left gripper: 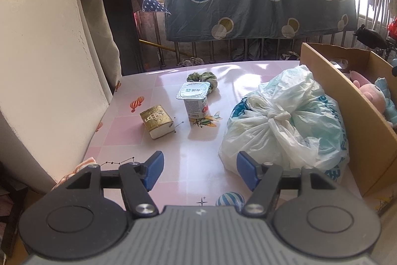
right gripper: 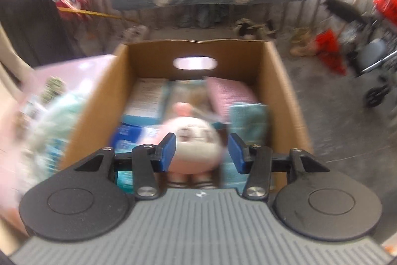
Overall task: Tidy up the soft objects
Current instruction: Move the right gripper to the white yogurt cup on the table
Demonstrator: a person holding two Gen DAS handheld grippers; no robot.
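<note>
Right wrist view first: your right claw (right gripper: 201, 150) hangs over the cardboard box (right gripper: 278, 81), jaws parted, with the pink-and-white plush toy (right gripper: 196, 140) between the blue pads. The picture is blurred, and a gap shows on the right side, so you are not squeezing it. The toy looks light and squashy; it should drop and settle without harm among the folded cloths behind it. Left wrist view: your left claw (left gripper: 199, 171) stands open and empty above the pink table (left gripper: 193, 148). Just beyond it on the right lies the knotted plastic bag (left gripper: 285, 126), leaning by the box wall. It is probably light, slippery and shapeless, so take it by the knot, where the film is bunched. Further off sit a gold tissue pack (left gripper: 156, 121), a stiff yogurt cup (left gripper: 194, 101), then a green scrunchie (left gripper: 202, 78), soft enough to pinch anywhere.
</note>
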